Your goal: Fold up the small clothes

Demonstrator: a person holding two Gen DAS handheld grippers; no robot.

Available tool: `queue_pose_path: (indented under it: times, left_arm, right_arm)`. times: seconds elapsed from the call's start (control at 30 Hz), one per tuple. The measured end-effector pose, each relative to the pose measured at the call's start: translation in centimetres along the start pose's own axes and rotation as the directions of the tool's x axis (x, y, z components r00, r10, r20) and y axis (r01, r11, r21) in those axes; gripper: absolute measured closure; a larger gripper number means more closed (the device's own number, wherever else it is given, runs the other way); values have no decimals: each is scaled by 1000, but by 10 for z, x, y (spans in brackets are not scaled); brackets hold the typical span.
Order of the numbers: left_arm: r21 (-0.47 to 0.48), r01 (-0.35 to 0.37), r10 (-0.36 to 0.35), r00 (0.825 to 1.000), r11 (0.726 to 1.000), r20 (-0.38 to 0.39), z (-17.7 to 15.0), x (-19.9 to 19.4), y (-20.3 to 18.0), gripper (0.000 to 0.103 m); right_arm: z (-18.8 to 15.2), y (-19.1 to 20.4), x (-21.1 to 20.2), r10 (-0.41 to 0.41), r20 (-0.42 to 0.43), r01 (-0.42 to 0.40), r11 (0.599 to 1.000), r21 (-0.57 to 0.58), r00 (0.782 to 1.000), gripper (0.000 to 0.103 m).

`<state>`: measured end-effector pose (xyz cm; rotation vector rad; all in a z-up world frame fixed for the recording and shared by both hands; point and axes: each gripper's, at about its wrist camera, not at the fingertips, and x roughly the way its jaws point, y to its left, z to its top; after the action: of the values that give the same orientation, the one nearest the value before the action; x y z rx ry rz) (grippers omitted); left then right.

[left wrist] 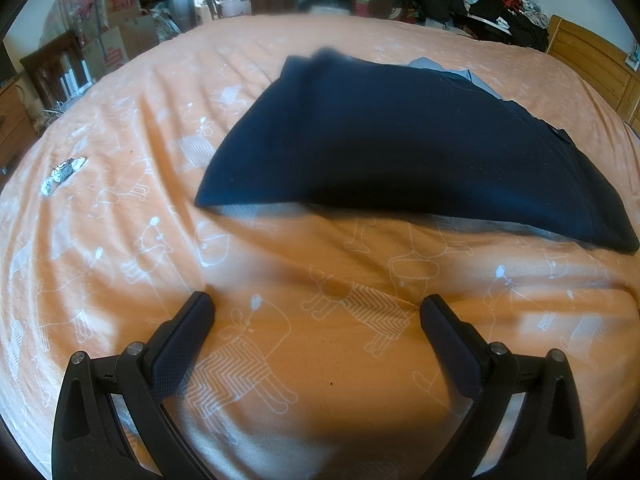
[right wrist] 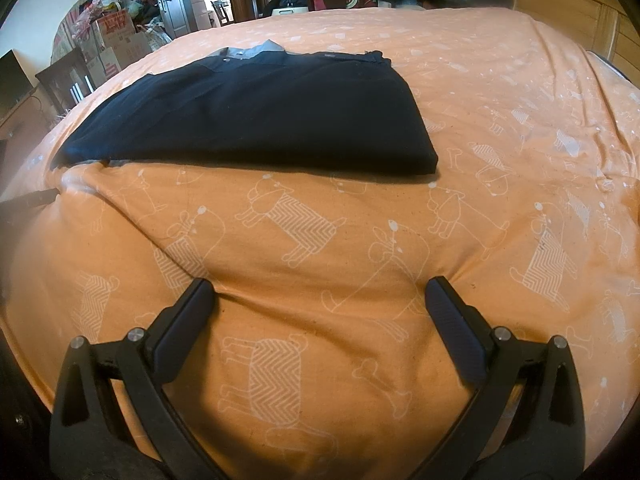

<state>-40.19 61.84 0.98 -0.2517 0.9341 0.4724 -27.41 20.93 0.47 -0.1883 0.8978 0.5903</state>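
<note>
Both jaws spread and empty, I'm hovering near the bed (right wrist: 500,80); navy garment (right wrist: 256,120) is lying crosswise ahead.

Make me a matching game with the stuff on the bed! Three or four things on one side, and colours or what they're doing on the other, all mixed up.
Things:
1. folded garment
2. bedsheet
3. left gripper
4. crumpled wrapper

Descriptions:
A. orange with white animal drawings
B. silvery, lying alone
C. dark navy
D. open, holding nothing

Pairs: 1-C, 2-A, 3-D, 4-B
</note>
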Motion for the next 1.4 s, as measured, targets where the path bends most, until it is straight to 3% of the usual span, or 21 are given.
queue_pose_path:
  times: [1.4]
  left_arm:
    - [4, -1, 1, 1000, 1000, 1, 0, 1, 0, 0]
  right_arm:
    - [2, 5, 3, 2, 4, -2, 1000, 5, 1000, 0]
